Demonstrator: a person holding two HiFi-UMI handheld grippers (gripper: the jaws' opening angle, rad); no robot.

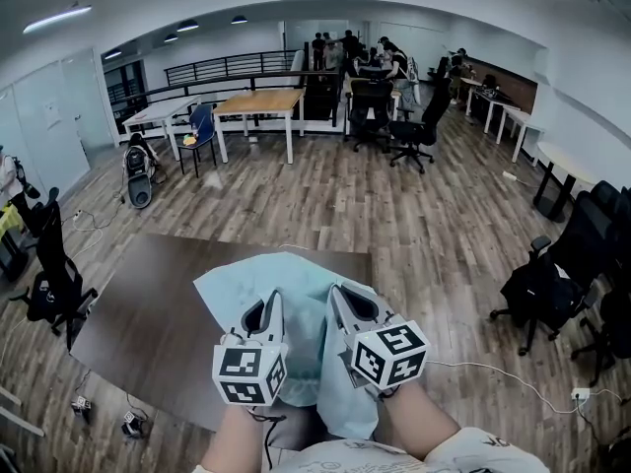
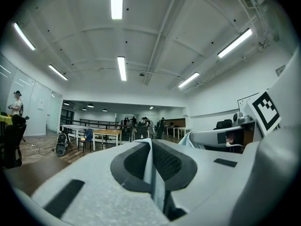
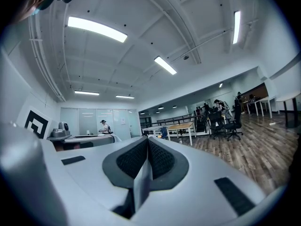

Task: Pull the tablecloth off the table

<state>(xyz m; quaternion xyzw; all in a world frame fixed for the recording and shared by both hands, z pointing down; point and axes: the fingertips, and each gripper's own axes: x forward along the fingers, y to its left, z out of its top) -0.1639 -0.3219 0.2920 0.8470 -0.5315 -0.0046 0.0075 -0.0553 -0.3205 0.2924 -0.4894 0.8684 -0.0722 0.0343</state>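
A pale blue tablecloth (image 1: 237,289) lies crumpled over the near right part of a dark brown table (image 1: 138,304); most of the tabletop is bare. Both grippers are raised side by side over the bunched cloth at the table's near edge. My left gripper (image 1: 275,296) is shut, and in the left gripper view a thin fold of cloth (image 2: 151,166) is pinched between its black pads (image 2: 167,161). My right gripper (image 1: 334,290) is also shut, with a fold of cloth (image 3: 142,175) between its pads (image 3: 162,161). Cloth hangs down below both grippers towards me.
A black office chair (image 1: 49,284) stands left of the table, another (image 1: 542,294) to the right. A white cable (image 1: 493,374) runs over the wooden floor. Small items (image 1: 128,422) lie by the table's near left corner. Desks (image 1: 258,101) and people are far back.
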